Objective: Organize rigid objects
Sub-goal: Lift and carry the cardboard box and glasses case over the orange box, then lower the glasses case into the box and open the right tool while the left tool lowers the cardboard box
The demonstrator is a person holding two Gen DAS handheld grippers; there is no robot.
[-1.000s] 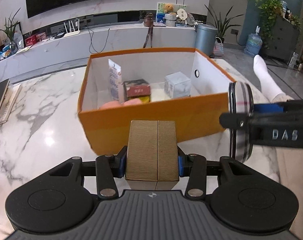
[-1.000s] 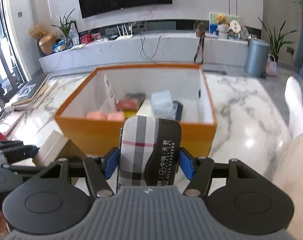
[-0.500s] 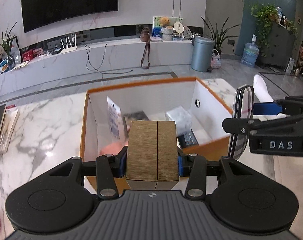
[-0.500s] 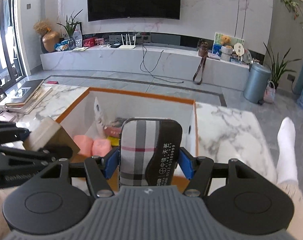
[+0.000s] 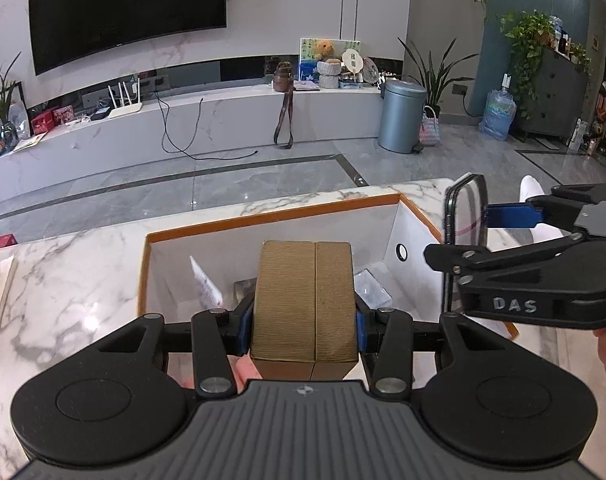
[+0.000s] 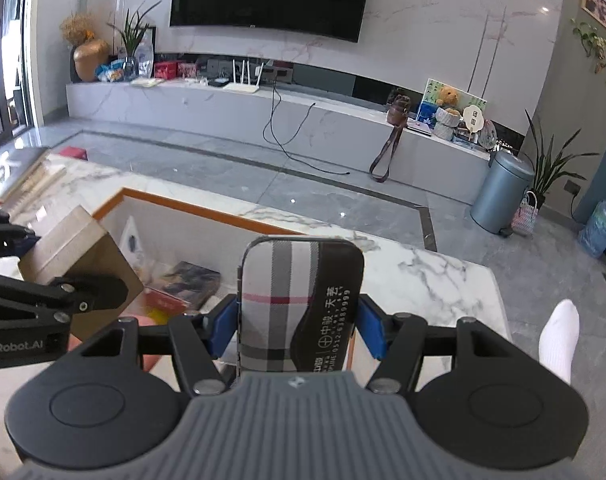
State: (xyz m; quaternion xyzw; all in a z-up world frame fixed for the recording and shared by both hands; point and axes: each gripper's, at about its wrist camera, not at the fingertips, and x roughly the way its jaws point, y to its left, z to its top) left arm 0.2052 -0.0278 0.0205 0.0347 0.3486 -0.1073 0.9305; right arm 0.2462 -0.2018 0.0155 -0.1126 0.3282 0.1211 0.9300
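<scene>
Marble tabletop (image 5: 75,280) is carrying an orange box (image 5: 263,216) w/ white inside, open top; living rm behind w/ wall TV (image 5: 123,4) and gray bin (image 5: 401,116). Left gripper (image 5: 305,320) is holding a gold ribbed carton (image 5: 303,300), fingers pinched tight on both its sides, carton hanging over the box's near half. Right gripper (image 6: 299,326) is clamping a plaid case (image 6: 299,304) w/ black printed panel, fingers closed on its edges, case standing upright above the box's right portion. Both grippers are sitting side by side, near each other but not touching. Inside the box: white pouch (image 5: 205,286) leaning upright, dark booklet (image 6: 191,280), pink lumps (image 6: 143,322) partly hidden, clear wrapped block (image 5: 373,290) by the right wall. White sock (image 6: 559,340) is showing off the table's right edge.
</scene>
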